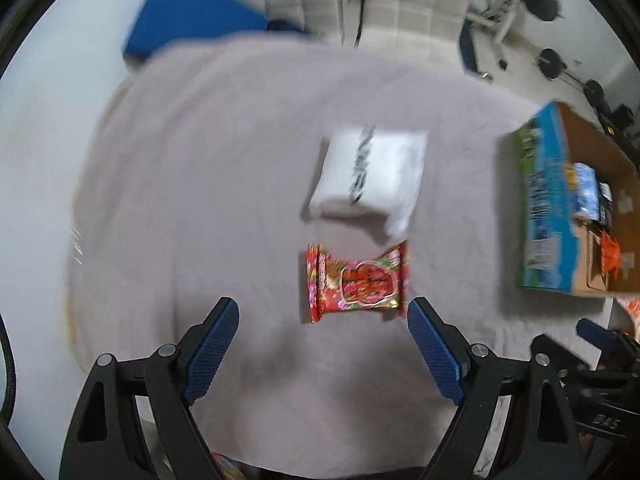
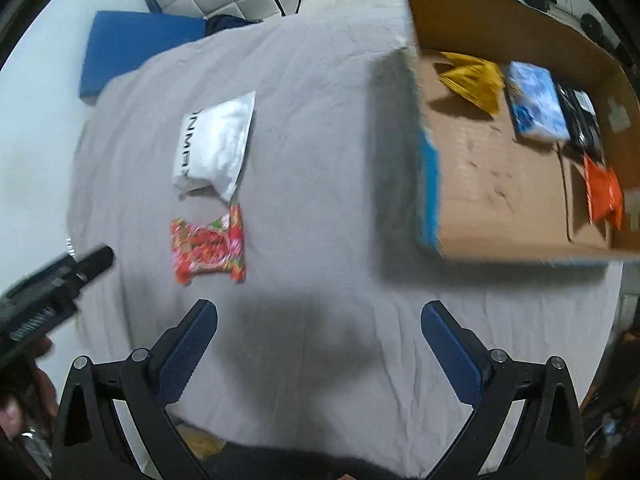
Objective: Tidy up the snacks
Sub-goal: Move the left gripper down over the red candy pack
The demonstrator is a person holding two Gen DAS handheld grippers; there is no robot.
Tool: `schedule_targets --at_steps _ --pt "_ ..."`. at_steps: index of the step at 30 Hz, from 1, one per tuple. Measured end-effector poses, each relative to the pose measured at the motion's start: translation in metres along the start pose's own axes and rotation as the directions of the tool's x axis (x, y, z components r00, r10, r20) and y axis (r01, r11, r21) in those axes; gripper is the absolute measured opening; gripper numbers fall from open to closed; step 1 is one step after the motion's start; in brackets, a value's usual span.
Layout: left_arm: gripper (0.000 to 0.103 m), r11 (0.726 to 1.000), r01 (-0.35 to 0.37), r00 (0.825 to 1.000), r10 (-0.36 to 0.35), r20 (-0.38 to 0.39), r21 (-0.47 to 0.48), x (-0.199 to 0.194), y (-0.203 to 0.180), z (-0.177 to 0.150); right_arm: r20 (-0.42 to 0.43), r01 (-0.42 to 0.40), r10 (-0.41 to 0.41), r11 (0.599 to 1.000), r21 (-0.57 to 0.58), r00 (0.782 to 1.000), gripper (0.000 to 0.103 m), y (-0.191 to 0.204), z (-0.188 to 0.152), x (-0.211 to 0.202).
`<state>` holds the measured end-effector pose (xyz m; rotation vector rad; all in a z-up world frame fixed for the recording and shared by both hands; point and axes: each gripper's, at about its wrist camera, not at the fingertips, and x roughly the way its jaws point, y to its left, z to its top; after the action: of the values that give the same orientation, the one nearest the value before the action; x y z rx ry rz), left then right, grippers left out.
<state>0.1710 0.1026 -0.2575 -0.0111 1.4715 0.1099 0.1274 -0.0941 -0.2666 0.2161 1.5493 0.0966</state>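
Jaws wide and empty on both grippers, we see the red snack packet [image 1: 356, 282] just ahead of our left gripper [image 1: 323, 344], long axis crosswise, nearer than our right gripper [image 2: 319, 350].

Your left hand-held gripper [image 1: 322, 312] hangs open and empty over the desk [image 1: 200, 160] with its grey cloth. Just ahead of its right finger lies a red snack packet [image 1: 356, 284], with a white pouch [image 1: 370, 174] beyond. 1 cardboard box [image 1: 544, 208] stands at right.

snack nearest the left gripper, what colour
Red with a busy floral print, clearest in the left wrist view.
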Motion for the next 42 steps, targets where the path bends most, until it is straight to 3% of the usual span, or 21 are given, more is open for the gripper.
schedule_targets --at_steps 4,6,9,11,13,15,17,20,22,28,33,35,38,42 --pt "0.086 0.994 0.102 0.987 -0.105 -0.123 -0.03 0.06 -0.001 0.009 -0.03 0.045 -0.045 0.999 0.009 0.999 0.103 0.005 0.023 0.029" --pt "0.086 0.995 0.097 0.986 -0.097 -0.138 -0.01 0.079 -0.004 0.012 -0.04 0.06 -0.059 0.998 0.006 0.997 0.103 0.008 0.029 0.039" --pt "0.086 0.984 0.126 0.986 -0.111 -0.126 0.122 0.092 -0.015 0.017 -0.063 0.08 -0.08 0.997 -0.01 0.995 0.103 0.009 0.035 0.045" --pt "0.086 0.951 0.117 0.991 -0.094 -0.094 0.285 0.09 -0.026 0.016 -0.073 0.1 -0.102 0.995 -0.029 0.992 0.103 0.008 0.037 0.048" --pt "0.086 0.888 0.051 0.999 -0.04 -0.034 0.457 0.087 -0.038 0.01 -0.078 0.131 -0.135 0.99 -0.052 0.988 0.103 0.007 0.037 0.05" --pt "0.086 0.787 0.027 1.0 -0.022 -0.016 0.616 0.089 -0.052 0.0 -0.083 0.141 -0.147 0.987 -0.073 0.986 0.103 0.008 0.036 0.053" --pt "0.086 0.703 0.012 1.0 0.004 -0.021 0.711 0.096 -0.064 -0.008 -0.08 0.161 -0.168 0.983 -0.092 0.982 0.103 0.012 0.035 0.056" --pt "0.086 0.632 0.002 0.997 0.062 -0.053 0.775 0.116 -0.081 -0.013 -0.081 0.163 -0.172 0.981 -0.108 0.982 0.103 0.016 0.034 0.061" --pt "0.086 0.61 0.022 0.994 0.075 -0.085 0.792 0.126 -0.089 -0.015 -0.094 0.148 -0.158 0.984 -0.102 0.983 0.103 0.017 0.034 0.064" --pt "0.086 0.614 0.126 0.987 0.002 -0.162 0.779 0.132 -0.105 -0.019 -0.1 0.165 -0.18 0.976 -0.139 0.979 0.103 0.025 0.039 0.066" --pt "0.086 0.614 0.164 0.981 -0.019 -0.193 0.772 0.135 -0.109 -0.035 -0.091 0.176 -0.193 0.969 -0.171 0.977 0.103 0.031 0.043 0.061" --pt "0.083 0.629 0.154 0.983 -0.022 -0.181 0.762 0.139 -0.11 -0.04 -0.092 0.181 -0.201 0.965 -0.19 0.975 0.103 0.034 0.048 0.06" --pt "0.062 0.661 0.146 0.986 -0.035 -0.165 0.736 0.143 -0.109 -0.045 -0.09 0.19 -0.214 0.957 -0.221 0.973 0.103 0.041 0.052 0.06" --pt "0.058 0.702 0.131 0.99 -0.051 -0.135 0.7 0.142 -0.1 -0.051 -0.083 0.201 -0.231 0.941 -0.271 0.969 0.103 0.052 0.057 0.063"
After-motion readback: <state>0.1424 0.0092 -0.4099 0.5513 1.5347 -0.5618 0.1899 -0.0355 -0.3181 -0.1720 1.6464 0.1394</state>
